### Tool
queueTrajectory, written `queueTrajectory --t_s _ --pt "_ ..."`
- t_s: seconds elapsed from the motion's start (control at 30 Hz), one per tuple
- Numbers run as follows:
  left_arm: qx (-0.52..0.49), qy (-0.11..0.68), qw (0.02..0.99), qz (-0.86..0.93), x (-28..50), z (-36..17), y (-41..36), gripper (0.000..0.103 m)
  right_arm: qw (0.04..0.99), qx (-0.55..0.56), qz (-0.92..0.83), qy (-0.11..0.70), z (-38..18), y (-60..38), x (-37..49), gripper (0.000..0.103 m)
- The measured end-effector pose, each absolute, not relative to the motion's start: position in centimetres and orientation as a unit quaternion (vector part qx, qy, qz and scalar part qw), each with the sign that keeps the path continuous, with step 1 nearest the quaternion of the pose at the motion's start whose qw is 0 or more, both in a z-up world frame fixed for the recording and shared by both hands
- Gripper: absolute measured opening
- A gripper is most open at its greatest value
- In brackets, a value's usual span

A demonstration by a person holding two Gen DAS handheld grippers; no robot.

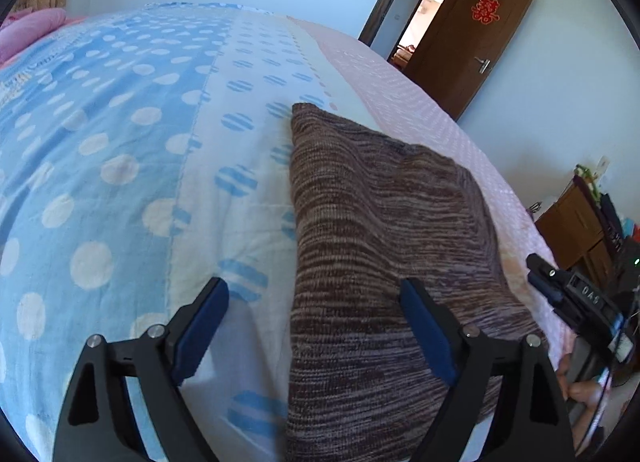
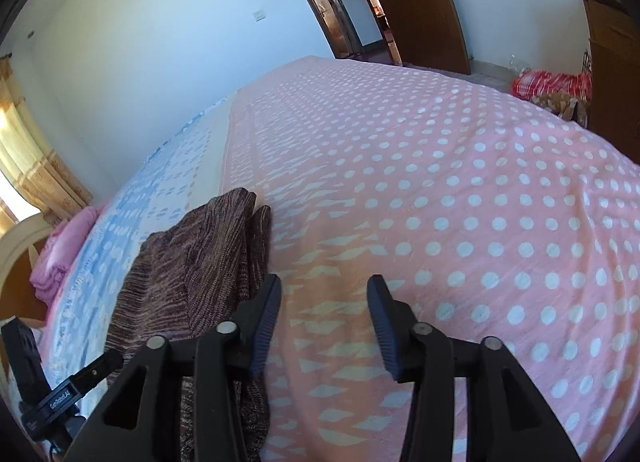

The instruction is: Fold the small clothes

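brown knit (image 1: 380, 246) under open left tool (image 1: 316, 326)

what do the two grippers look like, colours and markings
Both the left gripper and the right gripper have black, angular arms with triangular cut-outs, silver round bolt heads at the joints, and dark blue ribbed pads on the two fingers. Seen from the other camera, each body is black with small white lettering, too small to read surely. No sleeves show.
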State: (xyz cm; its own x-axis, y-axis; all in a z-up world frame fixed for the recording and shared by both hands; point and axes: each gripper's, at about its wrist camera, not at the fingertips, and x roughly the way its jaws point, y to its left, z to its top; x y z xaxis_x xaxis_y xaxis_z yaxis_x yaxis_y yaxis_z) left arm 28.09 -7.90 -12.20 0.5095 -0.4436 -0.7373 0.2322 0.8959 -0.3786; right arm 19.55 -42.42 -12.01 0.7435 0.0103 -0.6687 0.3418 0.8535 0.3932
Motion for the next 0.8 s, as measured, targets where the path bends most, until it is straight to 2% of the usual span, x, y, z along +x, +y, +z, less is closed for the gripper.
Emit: queueTrajectory --t_s 0.1,0.3,0.4,0.43,0.57,0.73,0.8 --pt "-0.13 0.454 0.856 -0.209 29.4 -11.7 -8.3 0.089 0.899 0.266 -0.081 0.338 -11.8 -42.5 19.4 0.05" --pt "-0.095 0.451 0.858 -0.227 32.1 -11.2 -11.2 0.089 0.909 0.252 -0.046 0.329 -11.4 -41.4 20.2 0.05" --pt "-0.092 0.479 0.844 -0.222 33.0 -13.6 -12.0 0.081 0.91 0.245 -0.027 0.333 -11.4 -40.6 20.7 0.051" --pt "-0.083 0.465 0.853 -0.221 32.5 -13.8 -12.1 0.081 0.91 0.24 -0.024 0.337 -11.4 -40.3 21.0 0.051" --pt "-0.051 0.454 0.863 -0.215 31.7 -13.6 -12.9 0.082 0.908 0.228 0.003 0.351 -11.6 -39.7 23.1 0.063" --pt "-0.053 0.451 0.864 -0.216 31.5 -13.7 -12.7 0.082 0.897 0.192 0.028 0.397 -13.0 -38.0 26.6 0.066" --pt "-0.051 0.45 0.865 -0.217 31.5 -13.7 -12.8 0.083 0.893 0.191 0.028 0.408 -14.0 -37.5 27.2 0.072"
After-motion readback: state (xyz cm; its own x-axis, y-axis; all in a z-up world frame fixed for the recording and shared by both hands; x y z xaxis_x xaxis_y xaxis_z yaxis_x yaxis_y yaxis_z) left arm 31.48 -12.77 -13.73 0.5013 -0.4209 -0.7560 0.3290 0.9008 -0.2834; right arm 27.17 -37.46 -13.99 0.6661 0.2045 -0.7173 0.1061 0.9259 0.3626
